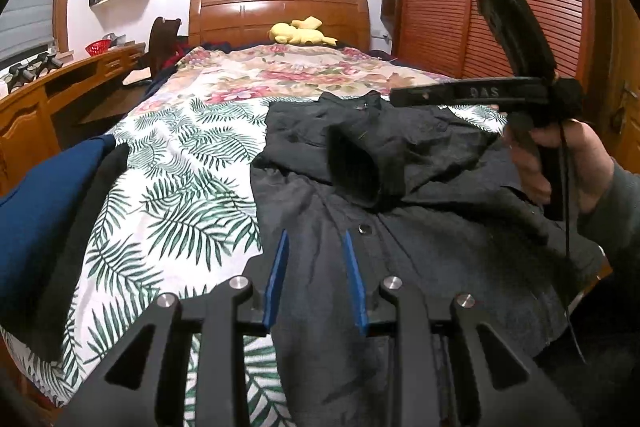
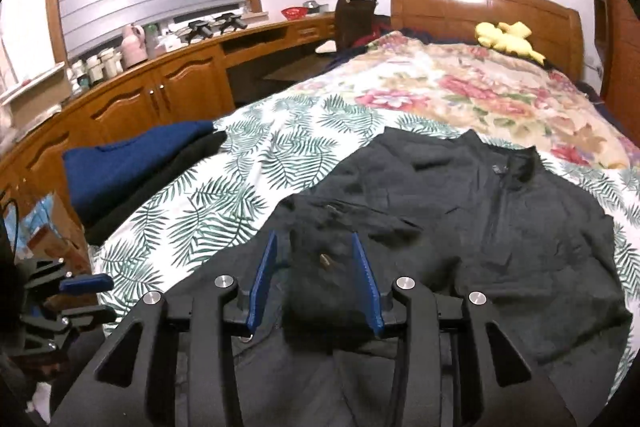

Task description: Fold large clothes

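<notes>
Because the sleeve cuff sits loose between the spread pads of the right claw, which grips nothing, it may slip free and undo the fold across the dark jacket lying on the bed; the left claw hovers, also parted and empty, over the jacket's near hem, while the right claw is held level just above the jacket's chest.

One dark grey button-front jacket on bed. Two folded garments stacked: one navy blue, one black. One yellow plush toy. One red plastic basket. Two blue-fingered grippers: left gripper, right gripper.
</notes>
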The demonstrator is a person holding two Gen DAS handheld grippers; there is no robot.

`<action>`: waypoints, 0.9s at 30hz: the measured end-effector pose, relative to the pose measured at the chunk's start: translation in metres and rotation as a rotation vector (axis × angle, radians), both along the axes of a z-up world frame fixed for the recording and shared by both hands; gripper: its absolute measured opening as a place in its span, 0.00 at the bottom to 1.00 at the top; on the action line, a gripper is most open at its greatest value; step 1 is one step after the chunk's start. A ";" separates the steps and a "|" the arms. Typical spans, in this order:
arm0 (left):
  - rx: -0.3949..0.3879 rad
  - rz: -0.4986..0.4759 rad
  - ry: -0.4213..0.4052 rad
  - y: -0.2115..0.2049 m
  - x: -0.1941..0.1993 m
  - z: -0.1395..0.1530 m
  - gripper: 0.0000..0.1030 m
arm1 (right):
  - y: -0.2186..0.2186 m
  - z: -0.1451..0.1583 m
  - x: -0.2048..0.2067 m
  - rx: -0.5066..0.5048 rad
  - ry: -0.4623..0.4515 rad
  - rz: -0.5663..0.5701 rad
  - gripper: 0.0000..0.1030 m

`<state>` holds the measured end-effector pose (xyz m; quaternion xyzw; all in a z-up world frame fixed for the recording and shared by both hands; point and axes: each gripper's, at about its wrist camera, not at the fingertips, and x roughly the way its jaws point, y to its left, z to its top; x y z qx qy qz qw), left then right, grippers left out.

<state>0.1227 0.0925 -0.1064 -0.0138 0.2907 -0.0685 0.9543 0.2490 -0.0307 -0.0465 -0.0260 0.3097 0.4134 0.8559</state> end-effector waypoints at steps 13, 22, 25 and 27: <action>0.009 -0.081 0.069 -0.037 0.056 -0.005 0.26 | -0.060 -0.061 0.010 -0.093 0.066 -0.152 0.40; 0.037 -0.089 0.158 -0.061 0.110 -0.022 0.26 | -0.077 -0.094 0.013 -0.210 0.086 -0.190 0.41; 0.055 -0.099 0.188 -0.069 0.121 -0.031 0.26 | -0.084 -0.100 0.017 -0.216 0.113 -0.210 0.41; 0.039 -0.103 0.227 -0.073 0.129 -0.039 0.26 | -0.089 -0.098 0.016 -0.203 0.113 -0.220 0.41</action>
